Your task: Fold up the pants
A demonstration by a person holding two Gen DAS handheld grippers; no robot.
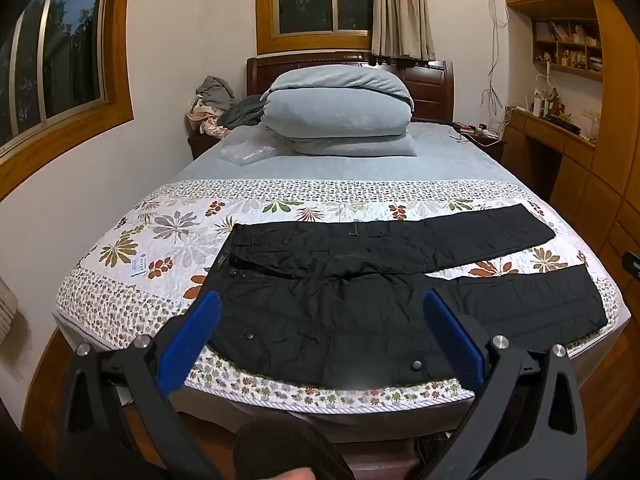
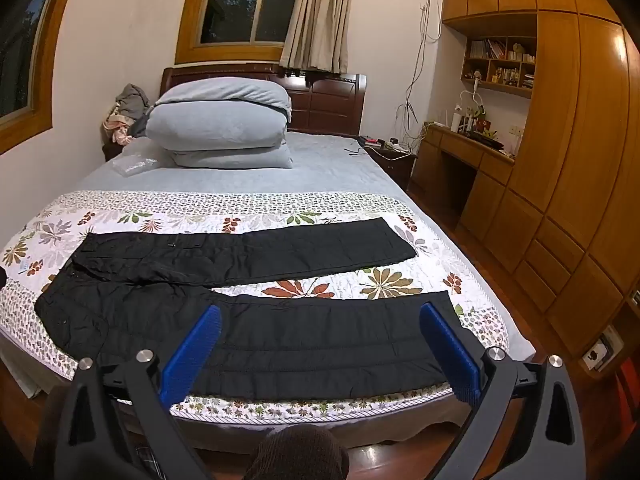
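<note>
Left wrist: left gripper [image 1: 321, 300] with jaws spread wide, holding nothing, above the waist of black pants [image 1: 360, 280] lying flat on the quilt [image 1: 160, 240] at the bed's [image 1: 320, 160] foot, legs apart.

Right wrist: right gripper [image 2: 320, 314] likewise spread and empty, over the near leg of the pants [image 2: 260, 332].

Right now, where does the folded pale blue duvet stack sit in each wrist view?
Left wrist: folded pale blue duvet stack sits top centre, before the dark wooden headboard.
Right wrist: the stack sits upper left of centre.
Shared landmark: beige curtain hanging above the headboard.
</note>
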